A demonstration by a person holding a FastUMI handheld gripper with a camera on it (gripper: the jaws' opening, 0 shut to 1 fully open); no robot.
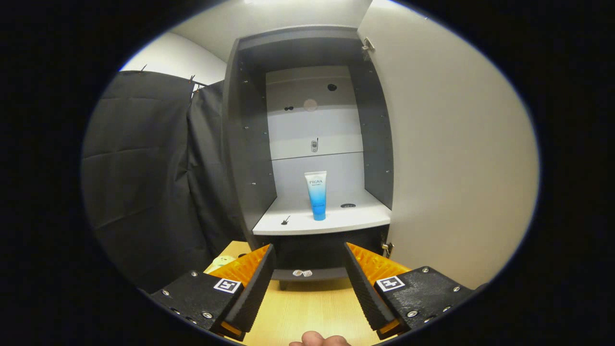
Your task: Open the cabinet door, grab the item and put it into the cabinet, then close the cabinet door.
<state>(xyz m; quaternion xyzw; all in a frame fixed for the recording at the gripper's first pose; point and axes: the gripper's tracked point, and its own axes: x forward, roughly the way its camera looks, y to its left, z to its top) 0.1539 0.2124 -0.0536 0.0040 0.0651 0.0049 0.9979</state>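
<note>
Gripper (307,281), jaws standing apart and empty, facing blue-and-white plastic tube (316,194) standing upright in dark cabinet (250,158); swing pale flat door (447,158) shut gently.

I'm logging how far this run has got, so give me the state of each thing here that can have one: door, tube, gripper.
cabinet door: swung wide open, to the right of the cabinet.
tube: standing upright, cap down, on the cabinet shelf, free of the fingers.
gripper: open, fingers spread with nothing between them, short of the cabinet, over the wooden table.
</note>
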